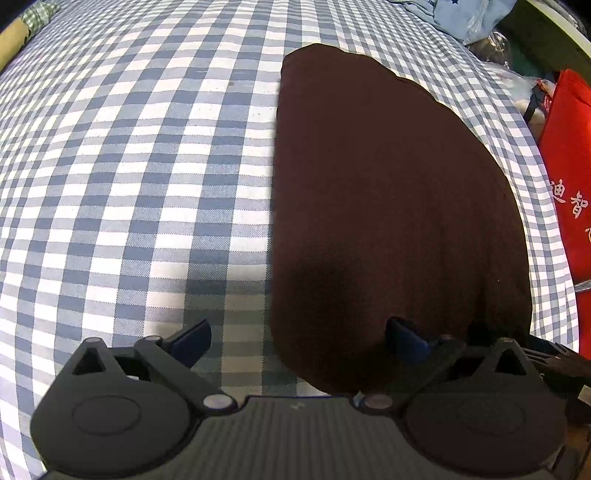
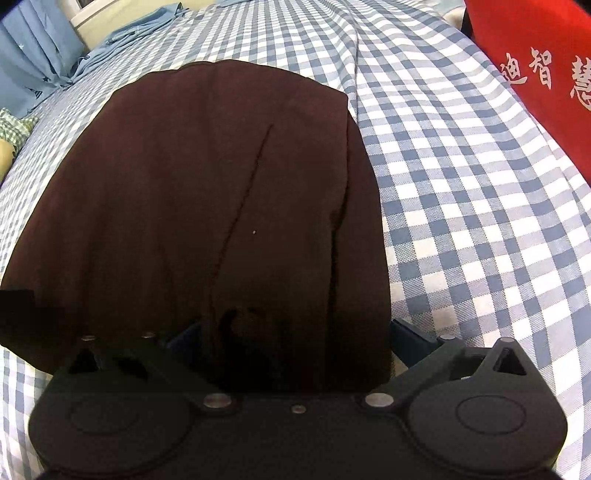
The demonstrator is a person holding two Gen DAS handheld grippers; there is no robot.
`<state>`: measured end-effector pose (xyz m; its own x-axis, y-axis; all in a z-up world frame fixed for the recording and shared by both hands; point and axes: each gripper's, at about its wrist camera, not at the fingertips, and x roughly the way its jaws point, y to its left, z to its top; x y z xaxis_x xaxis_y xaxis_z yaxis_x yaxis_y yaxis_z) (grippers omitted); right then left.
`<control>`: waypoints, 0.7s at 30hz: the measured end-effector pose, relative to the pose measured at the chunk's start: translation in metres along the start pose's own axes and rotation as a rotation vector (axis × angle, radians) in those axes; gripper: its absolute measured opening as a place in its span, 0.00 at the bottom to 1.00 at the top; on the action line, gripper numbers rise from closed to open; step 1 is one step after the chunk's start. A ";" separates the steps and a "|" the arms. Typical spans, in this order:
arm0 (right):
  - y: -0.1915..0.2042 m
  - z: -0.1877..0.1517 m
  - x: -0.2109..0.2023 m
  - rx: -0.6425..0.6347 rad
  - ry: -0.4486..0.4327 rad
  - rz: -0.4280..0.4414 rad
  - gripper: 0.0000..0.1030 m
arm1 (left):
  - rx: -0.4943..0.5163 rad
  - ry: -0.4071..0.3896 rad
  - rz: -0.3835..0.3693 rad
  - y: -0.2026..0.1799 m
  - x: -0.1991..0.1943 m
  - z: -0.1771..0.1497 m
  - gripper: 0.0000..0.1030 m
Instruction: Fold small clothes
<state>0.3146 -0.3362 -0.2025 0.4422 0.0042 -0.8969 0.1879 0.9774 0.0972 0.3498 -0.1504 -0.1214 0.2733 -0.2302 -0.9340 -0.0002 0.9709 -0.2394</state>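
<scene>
Matt dark-brown cloth garment (image 2: pixel 192 192), woven checked cotton sheet (image 1: pixel 129 166)

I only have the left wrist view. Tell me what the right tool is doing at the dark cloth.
Observer: The right tool stands wide open astride the near edge of the dark brown garment; nothing pinched.
Operator: Report any folds on that side.
Observer: A long crease and a folded-over right strip run along the garment; your view shows it smooth.
Operator: Say what lies far left.
Observer: Light blue clothes at the far edge of the checked sheet, by a blue curtain.
</scene>
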 end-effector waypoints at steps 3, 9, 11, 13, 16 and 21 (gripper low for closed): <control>-0.003 0.005 0.000 0.002 0.007 0.010 1.00 | -0.006 0.003 0.004 0.000 -0.001 0.001 1.00; -0.004 0.009 -0.020 -0.015 -0.066 0.033 1.00 | -0.046 -0.029 -0.072 0.010 -0.017 0.011 0.99; -0.005 0.011 -0.030 -0.017 -0.120 0.038 1.00 | -0.074 -0.056 -0.092 0.017 -0.023 0.016 0.99; -0.009 0.017 -0.038 -0.006 -0.186 0.048 1.00 | -0.088 -0.085 -0.077 0.022 -0.027 0.023 0.99; -0.016 0.033 -0.038 0.017 -0.229 0.059 1.00 | -0.105 -0.101 -0.019 0.026 -0.022 0.037 0.99; -0.028 0.059 -0.019 0.084 -0.224 0.104 0.99 | -0.090 -0.080 0.053 0.022 -0.006 0.052 0.99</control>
<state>0.3522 -0.3759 -0.1626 0.6444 0.0475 -0.7632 0.1997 0.9530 0.2279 0.3978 -0.1240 -0.1078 0.3466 -0.1691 -0.9226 -0.1021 0.9710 -0.2163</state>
